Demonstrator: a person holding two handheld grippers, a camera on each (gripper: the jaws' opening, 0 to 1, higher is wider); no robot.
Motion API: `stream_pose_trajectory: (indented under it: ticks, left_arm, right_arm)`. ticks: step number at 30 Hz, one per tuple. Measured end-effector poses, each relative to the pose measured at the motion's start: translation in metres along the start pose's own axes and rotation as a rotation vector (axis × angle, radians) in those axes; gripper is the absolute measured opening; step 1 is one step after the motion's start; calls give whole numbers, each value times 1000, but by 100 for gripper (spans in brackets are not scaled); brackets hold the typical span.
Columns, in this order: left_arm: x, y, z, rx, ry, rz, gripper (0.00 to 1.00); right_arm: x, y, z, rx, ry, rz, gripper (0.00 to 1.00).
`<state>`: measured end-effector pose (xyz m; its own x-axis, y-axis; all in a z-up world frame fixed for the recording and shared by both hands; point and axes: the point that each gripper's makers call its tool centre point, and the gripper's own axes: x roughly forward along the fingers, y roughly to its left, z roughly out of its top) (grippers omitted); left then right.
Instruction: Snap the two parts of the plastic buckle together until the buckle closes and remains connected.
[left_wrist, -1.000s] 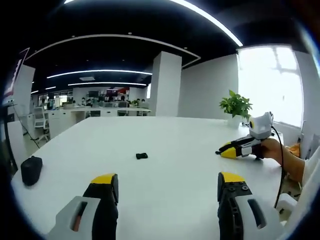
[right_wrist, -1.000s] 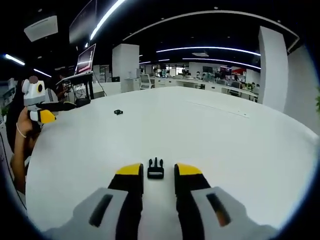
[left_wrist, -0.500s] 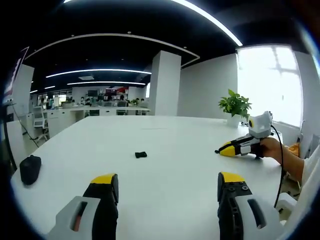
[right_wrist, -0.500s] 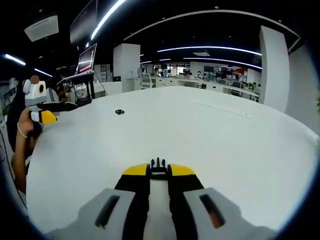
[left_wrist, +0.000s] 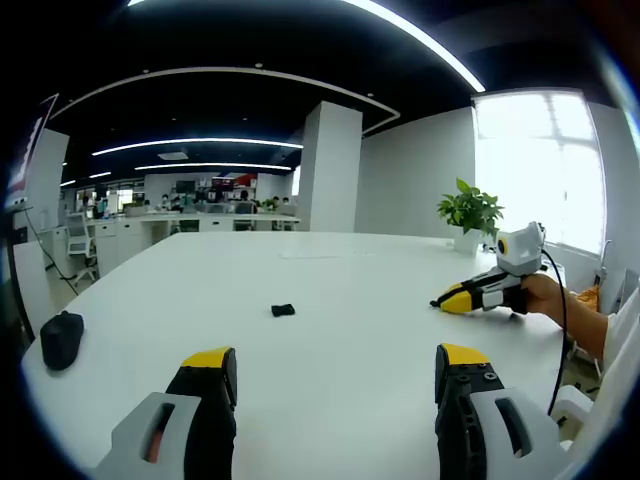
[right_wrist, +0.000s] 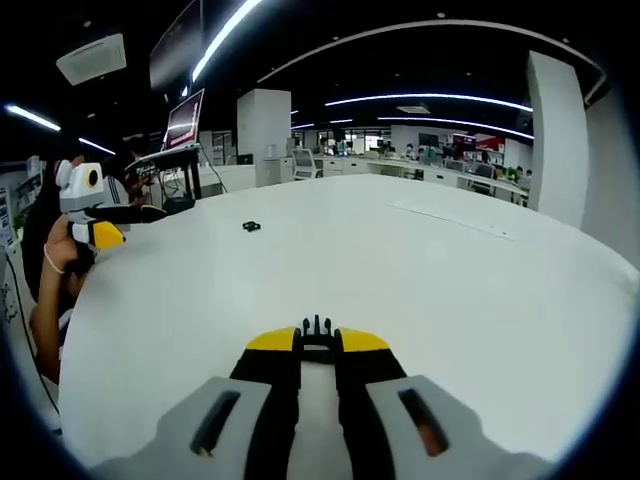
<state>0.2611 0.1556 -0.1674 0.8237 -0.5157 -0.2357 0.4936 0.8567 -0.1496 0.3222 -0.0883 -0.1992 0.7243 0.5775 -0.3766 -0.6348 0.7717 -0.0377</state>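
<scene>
In the right gripper view the right tool (right_wrist: 318, 342) lies low over the white tabletop (right_wrist: 450, 290), its yellow-tipped jaws drawn in tight on the black pronged buckle part (right_wrist: 318, 334), whose prongs stick out beyond the tips. Far off to the left in that view, the other buckle part (right_wrist: 251, 226) lies loose on the tabletop, and further left a hand (right_wrist: 62, 262) holds the left tool (right_wrist: 100, 232) at the tabletop's edge.

In the left gripper view the left tool (left_wrist: 337, 362) hovers level with its jaws spread wide and nothing between them. The loose buckle part (left_wrist: 283, 310) sits ahead, slightly left, well apart from the jaws. The right tool (left_wrist: 450, 298) shows at the right, held by a hand (left_wrist: 548, 298). A dark computer mouse (left_wrist: 61, 338) rests near the left edge and a potted plant (left_wrist: 472, 216) stands at the far right. Open-plan office desks lie beyond; bare tabletop surrounds both buckle parts.
</scene>
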Motion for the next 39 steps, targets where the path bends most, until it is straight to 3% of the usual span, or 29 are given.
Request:
stream_pose_trajectory:
  ticks: [21, 33, 39]
  left_arm:
    - [5, -5, 1, 7, 8, -17, 83]
    - [9, 1, 6, 18, 2, -23, 82]
    - [13, 4, 9, 28, 9, -71, 82]
  right_arm:
    - [-3, 17, 4, -64, -11, 214, 12]
    - [-9, 17, 9, -101, -29, 264, 12]
    - [-9, 19, 5, -138, -6, 289, 12]
